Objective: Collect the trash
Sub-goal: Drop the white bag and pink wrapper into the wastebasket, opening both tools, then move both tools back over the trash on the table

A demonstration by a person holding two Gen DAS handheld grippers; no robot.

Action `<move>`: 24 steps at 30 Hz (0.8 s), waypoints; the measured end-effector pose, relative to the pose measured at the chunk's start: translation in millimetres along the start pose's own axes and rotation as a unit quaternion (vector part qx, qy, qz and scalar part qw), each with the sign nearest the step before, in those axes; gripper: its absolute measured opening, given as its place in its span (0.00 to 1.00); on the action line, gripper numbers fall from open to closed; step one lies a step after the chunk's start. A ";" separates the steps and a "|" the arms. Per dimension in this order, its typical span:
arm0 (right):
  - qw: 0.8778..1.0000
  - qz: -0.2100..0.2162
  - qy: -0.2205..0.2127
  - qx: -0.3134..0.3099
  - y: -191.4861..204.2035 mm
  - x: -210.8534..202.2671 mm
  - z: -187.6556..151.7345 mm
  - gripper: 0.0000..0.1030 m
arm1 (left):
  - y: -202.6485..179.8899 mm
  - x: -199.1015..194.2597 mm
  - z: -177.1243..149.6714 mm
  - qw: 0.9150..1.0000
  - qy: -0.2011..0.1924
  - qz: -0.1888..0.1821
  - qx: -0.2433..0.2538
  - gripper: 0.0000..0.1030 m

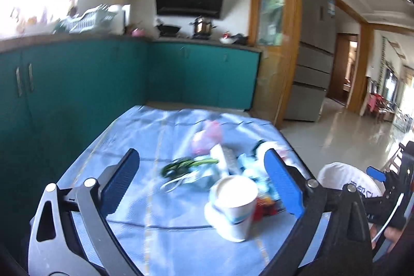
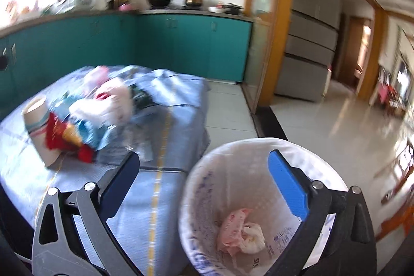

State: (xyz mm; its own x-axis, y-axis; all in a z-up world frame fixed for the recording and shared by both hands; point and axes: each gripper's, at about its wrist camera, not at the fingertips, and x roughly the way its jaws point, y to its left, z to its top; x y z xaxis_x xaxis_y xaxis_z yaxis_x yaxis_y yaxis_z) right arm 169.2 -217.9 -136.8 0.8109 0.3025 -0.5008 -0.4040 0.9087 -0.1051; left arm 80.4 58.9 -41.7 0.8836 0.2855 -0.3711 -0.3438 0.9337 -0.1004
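A pile of trash lies on the blue-covered table [image 1: 145, 198]: a white paper cup [image 1: 236, 206], red wrappers [image 1: 264, 208], a green wrapper [image 1: 181, 166], a pink bag [image 1: 209, 133]. My left gripper [image 1: 204, 175] is open and empty, its fingers either side of the pile, the cup between them. My right gripper [image 2: 207, 177] is open and empty above the white-lined trash bin [image 2: 207, 198], which holds a pink wrapper [image 2: 233, 226] and crumpled tissue [image 2: 254, 237]. The cup [image 2: 38, 126] and the pile [image 2: 103, 105] show at left in the right wrist view.
Teal kitchen cabinets [image 1: 77, 84] run behind and left of the table. A stove with pots [image 1: 199, 27] is on the counter. A grey fridge [image 1: 310, 56] and a wooden door frame [image 1: 292, 43] stand to the right. Tiled floor [image 2: 323, 133] lies beyond the bin.
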 end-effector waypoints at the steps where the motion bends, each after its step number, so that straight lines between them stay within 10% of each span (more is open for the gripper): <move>1: 1.000 0.005 0.001 -0.010 7.0 1.6 0.4 0.95 | 7.6 0.6 -0.9 1.000 0.004 0.007 -0.002 0.95; 24: 0.992 0.110 -0.064 0.017 52.0 -3.8 32.3 0.97 | 31.5 -4.6 -15.2 0.999 0.018 0.033 0.022 0.97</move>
State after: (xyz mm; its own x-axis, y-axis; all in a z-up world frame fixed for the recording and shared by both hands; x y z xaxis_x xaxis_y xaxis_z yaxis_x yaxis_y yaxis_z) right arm 158.7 -162.5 -112.6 0.7527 0.5270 -0.3947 -0.5645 0.8250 0.0250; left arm 60.6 83.7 -57.1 0.8476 0.3397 -0.4078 -0.3860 0.9219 -0.0343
